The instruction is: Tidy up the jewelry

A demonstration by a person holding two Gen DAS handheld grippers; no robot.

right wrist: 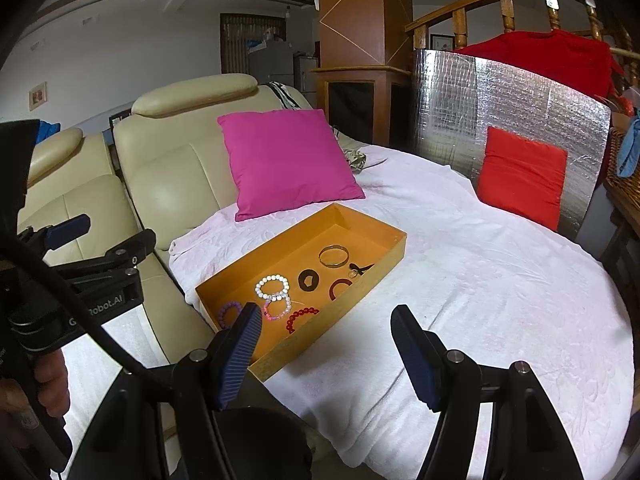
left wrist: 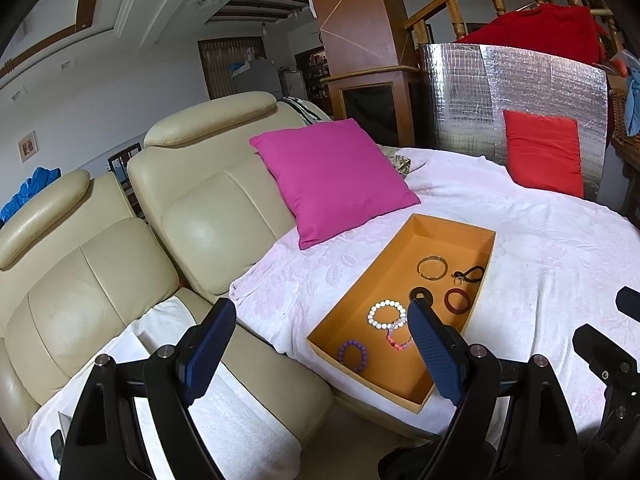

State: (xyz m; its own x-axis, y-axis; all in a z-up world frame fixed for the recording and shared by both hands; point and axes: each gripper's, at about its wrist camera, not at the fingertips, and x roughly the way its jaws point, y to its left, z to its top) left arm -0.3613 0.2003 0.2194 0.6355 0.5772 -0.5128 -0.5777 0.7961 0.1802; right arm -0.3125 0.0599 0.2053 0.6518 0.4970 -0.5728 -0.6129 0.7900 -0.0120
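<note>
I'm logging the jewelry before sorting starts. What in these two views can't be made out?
- Red bead bracelet: absent from the left wrist view, apparently hidden behind the left claw's finger.
- Purple bracelet: partly covered by the right claw's finger.
- Small dark looped piece: too small to identify.

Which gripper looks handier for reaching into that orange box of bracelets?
Probably the left gripper: it hangs open right at the orange box, beside the white bracelet. The right gripper is open too, mostly over cloth.

Orange tray on white blanket holds bracelets (perhaps seven); right gripper jaws spread, empty.
</note>
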